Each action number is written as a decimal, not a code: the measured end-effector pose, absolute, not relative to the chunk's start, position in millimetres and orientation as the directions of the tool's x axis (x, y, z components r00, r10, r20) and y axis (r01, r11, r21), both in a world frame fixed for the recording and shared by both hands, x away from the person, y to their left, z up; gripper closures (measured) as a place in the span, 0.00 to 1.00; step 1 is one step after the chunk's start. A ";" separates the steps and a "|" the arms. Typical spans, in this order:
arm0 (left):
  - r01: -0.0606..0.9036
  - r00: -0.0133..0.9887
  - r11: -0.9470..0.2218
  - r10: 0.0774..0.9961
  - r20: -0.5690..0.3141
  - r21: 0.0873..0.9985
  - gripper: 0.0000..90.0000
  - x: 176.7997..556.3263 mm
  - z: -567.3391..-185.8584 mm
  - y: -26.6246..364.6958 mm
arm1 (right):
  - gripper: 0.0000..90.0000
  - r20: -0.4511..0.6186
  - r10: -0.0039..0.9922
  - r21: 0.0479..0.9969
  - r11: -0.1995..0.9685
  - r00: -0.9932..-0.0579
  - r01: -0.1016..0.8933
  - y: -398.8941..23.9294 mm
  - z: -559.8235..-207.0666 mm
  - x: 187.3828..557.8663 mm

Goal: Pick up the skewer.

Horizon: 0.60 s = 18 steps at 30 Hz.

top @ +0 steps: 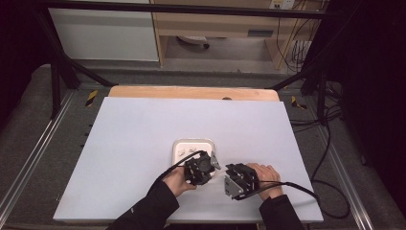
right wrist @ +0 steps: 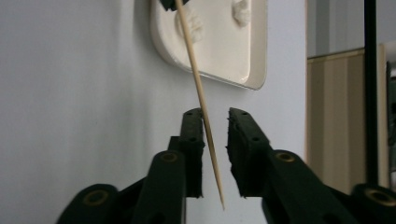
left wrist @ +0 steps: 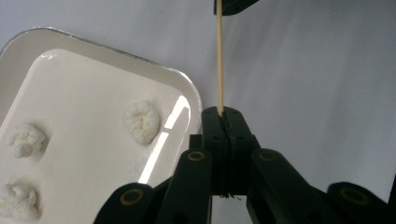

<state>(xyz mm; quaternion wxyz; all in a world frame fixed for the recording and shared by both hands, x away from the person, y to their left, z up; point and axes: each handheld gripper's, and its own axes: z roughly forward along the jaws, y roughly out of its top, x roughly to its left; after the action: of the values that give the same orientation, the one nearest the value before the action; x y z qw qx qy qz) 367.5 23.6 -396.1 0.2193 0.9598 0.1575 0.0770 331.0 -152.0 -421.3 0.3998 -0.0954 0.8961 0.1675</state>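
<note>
- While the white tray sat at the middle of the white table, its three pale dough-like lumps, among them the nearest lump, lay apart from one another on the tray floor.
- The left gripper, just beside the tray's near right corner, stood clenched on the wooden skewer; its jaws met on the stick's end with no gap.
- The skewer ran from that grip across the bare table surface to the right gripper, passing between that gripper's jaws.
- The right gripper stood released: a gap showed between its pads, the stick leaned along the left pad, and the pointed tip hung free below the jaw ends.
- Judgement: the step in hand was a hand-over of the skewer to the left gripper.
- To do it well, the left grip should stay firm and square on the stick's end.
- The right gripper should back off along the stick's axis, not sideways, so the point is not levered or snapped.
</note>
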 end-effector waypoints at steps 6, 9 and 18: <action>0.306 0.922 -0.826 0.382 0.071 0.473 0.98 369.5 -395.0 39.4 | 0.62 -0.632 0.168 0.439 0.882 -0.757 -0.171 -161.7 -408.4 338.1; 0.316 0.918 -0.811 0.393 0.058 0.493 0.98 370.7 -394.5 48.8 | 0.47 -0.535 0.303 0.560 0.826 -0.788 -0.064 -170.3 -404.7 342.5; 0.369 0.884 -0.733 0.467 0.029 0.572 0.98 367.4 -393.7 80.4 | 0.19 -0.279 0.520 0.716 0.673 -0.807 0.186 -188.9 -405.1 353.6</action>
<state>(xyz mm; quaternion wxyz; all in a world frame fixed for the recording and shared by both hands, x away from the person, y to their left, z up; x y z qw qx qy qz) 367.4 80.4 -393.7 0.2878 0.9268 0.2255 0.0856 353.6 -188.9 -405.1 0.2377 0.1998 0.8832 0.3516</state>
